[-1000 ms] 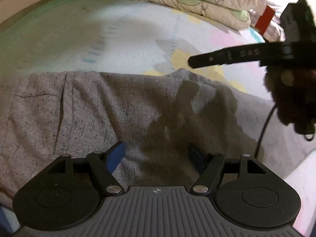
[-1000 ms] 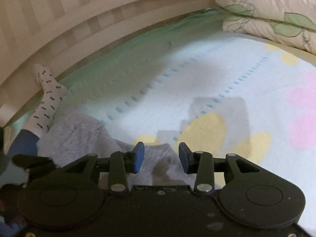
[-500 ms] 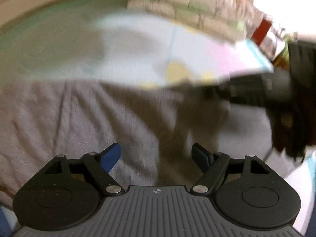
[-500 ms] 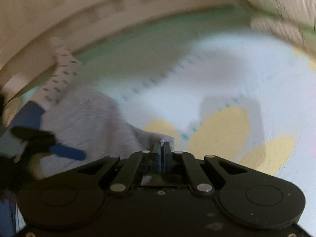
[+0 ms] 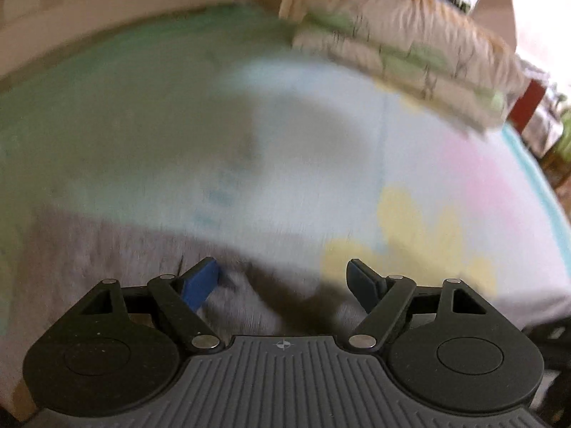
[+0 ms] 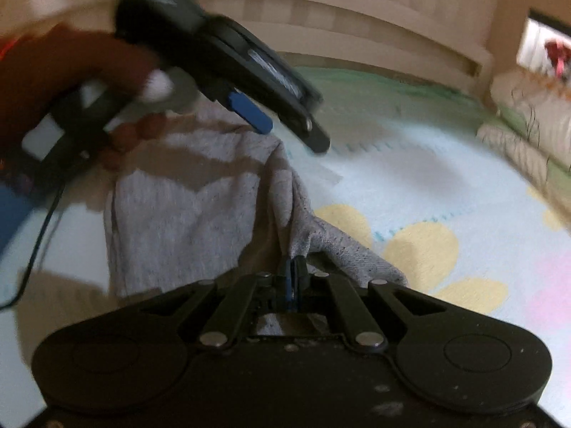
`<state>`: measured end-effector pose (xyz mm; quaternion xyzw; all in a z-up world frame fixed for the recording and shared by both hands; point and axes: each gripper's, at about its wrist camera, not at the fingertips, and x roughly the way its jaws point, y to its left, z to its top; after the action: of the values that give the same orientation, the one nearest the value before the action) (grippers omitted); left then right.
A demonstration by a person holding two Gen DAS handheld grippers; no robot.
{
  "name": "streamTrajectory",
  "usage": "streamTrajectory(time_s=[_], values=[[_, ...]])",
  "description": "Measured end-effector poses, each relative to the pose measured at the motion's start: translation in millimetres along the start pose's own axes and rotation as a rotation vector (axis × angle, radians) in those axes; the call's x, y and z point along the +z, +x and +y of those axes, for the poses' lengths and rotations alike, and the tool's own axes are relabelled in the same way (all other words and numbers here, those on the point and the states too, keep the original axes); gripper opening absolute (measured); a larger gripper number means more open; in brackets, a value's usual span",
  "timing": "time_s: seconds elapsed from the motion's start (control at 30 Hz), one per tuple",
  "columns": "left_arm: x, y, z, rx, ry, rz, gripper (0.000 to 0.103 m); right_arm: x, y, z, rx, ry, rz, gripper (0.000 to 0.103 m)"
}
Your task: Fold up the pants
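Observation:
The grey speckled pants [image 6: 185, 210] lie on a pastel flowered bed sheet [image 6: 446, 192]. My right gripper [image 6: 292, 278] is shut on an edge of the pants and lifts that fabric into a ridge. My left gripper [image 5: 282, 278] is open and empty, its blue-padded fingers [image 5: 200, 281] just above the pants' far edge [image 5: 107, 246]. In the right wrist view the left gripper [image 6: 285, 125] hovers above the far part of the pants, held by a hand. Both views are blurred by motion.
Stacked leaf-print pillows [image 5: 403, 46] lie at the head of the bed, also in the right wrist view [image 6: 528, 135]. A pale wooden bed frame [image 6: 357, 35] runs along the far side. A black cable [image 6: 39, 242] trails from the left gripper.
My right gripper has closed on the pants' edge and pulled it up and back. My left gripper has moved forward over the pants toward their far edge, staying open.

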<state>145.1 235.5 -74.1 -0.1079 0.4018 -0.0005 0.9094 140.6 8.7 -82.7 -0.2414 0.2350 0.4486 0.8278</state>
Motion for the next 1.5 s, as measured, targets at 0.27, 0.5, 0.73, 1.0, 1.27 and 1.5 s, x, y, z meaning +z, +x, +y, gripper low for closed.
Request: streamTrajectory(time_s=[0.27,0.5,0.73,1.0,1.27,1.5], values=[[-17.6,-9.6,-7.8,0.021,0.09,-0.05,0.078,6.8,8.7,-1.7,-0.038,-0.043,0.027,0.008],[-17.5,-16.9,-2.1,-0.01,0.061,-0.042,0.078,19.4,11.8,-36.0,-0.02,0.109,0.037,0.017],[-30.8,-28.2,-7.3,-0.025,0.069,-0.012,0.079,24.1,27.1,-54.9,-0.021,0.207,0.067,0.02],[-44.6,-25.3,-21.6,-0.018,0.111,0.015,0.08,29.1,39.5,-57.2,-0.056,0.248,0.093,0.023],[-52.0,-18.9,-36.9,0.013,0.186,0.021,0.091,26.4,32.6,-77.1,-0.08,0.384,0.071,0.041],[-56.0,-21.2,-34.3,0.004,0.168,0.006,0.091,22.0,37.8,-106.7,-0.011,0.517,0.051,0.047]])
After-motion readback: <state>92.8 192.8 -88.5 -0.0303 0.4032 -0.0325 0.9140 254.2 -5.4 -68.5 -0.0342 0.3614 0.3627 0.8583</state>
